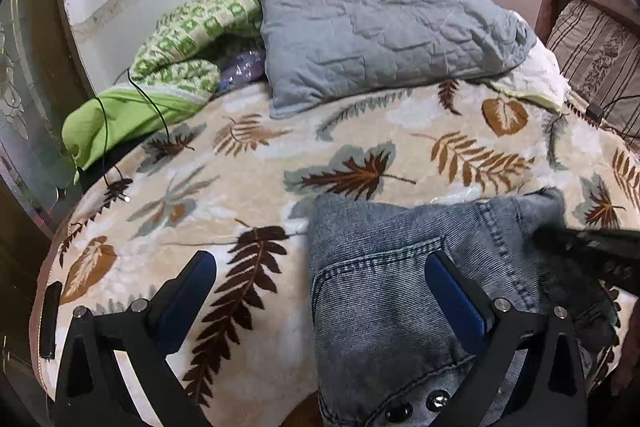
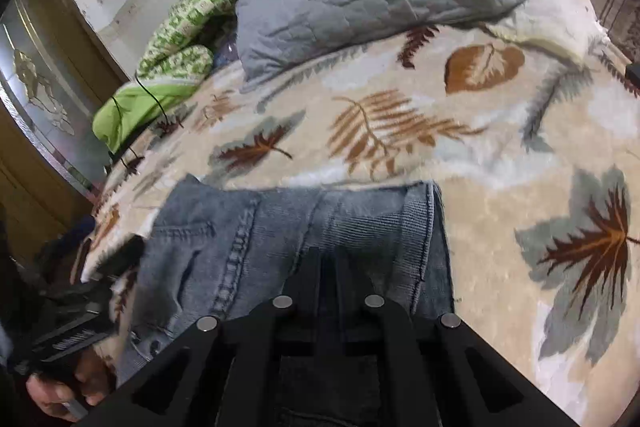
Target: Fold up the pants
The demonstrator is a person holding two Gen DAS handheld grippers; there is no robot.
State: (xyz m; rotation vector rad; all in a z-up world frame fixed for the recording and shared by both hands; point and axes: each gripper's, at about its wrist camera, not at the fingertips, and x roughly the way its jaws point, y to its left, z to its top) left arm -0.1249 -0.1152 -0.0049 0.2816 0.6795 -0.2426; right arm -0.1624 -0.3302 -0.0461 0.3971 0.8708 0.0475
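Blue denim pants (image 1: 384, 299) lie folded on the leaf-patterned blanket (image 1: 256, 163), a back pocket facing up. My left gripper (image 1: 320, 279) is open above their left edge; one blue-padded finger hangs over the blanket, the other over the pocket. In the right wrist view the pants (image 2: 248, 223) lie in a wide band, their fold edge on the far side. My right gripper (image 2: 328, 267) has its fingers together, low over the denim; whether cloth is pinched between them is hidden. The right gripper also shows as a dark shape at the pants' right side in the left view (image 1: 592, 247).
A grey quilted pillow (image 1: 384, 31) lies at the bed's far side. A green patterned blanket (image 1: 172, 55) and black cable (image 1: 156, 107) sit at the far left. A sofa with a striped cushion (image 1: 592, 47) stands at the right. A wooden door (image 2: 40, 107) is on the left.
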